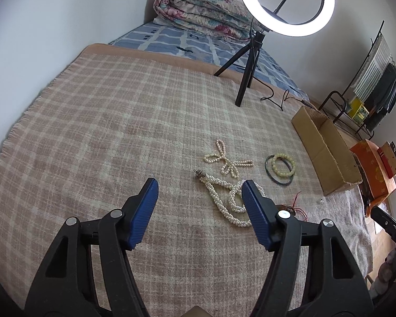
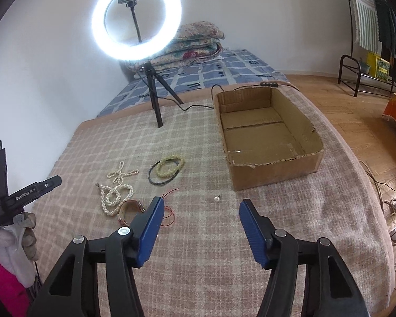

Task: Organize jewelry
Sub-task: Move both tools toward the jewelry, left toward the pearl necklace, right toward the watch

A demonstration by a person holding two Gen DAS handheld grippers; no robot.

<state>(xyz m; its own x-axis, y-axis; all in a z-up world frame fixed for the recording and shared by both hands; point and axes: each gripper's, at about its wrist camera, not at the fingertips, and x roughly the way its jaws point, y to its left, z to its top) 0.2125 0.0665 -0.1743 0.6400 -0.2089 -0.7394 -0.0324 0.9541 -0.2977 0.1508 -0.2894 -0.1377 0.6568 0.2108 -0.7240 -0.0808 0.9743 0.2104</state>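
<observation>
Jewelry lies on a plaid blanket [image 1: 105,132]. A thick pearl necklace [image 1: 224,198] lies just ahead of my open, empty left gripper [image 1: 199,191]. Beyond it lie a thin bead strand [image 1: 225,159], a yellow bead bracelet [image 1: 283,166] and a dark bangle [image 1: 270,174]. In the right wrist view the pearl necklace [image 2: 113,198], bead strand [image 2: 121,171], bracelet [image 2: 169,166], bangle [image 2: 155,179], a brown strap watch [image 2: 128,210], red thread [image 2: 169,211] and a small pearl earring [image 2: 217,198] lie left and ahead of my open, empty right gripper [image 2: 200,207]. An empty cardboard box [image 2: 266,137] sits ahead right.
A ring light on a tripod [image 2: 150,89] stands at the back of the blanket with its cable [image 2: 198,105] running toward the box. Folded quilts [image 1: 198,13] lie on the bed behind. The bed edge drops to a wood floor [image 2: 356,111] at right, with an orange box [image 1: 375,169].
</observation>
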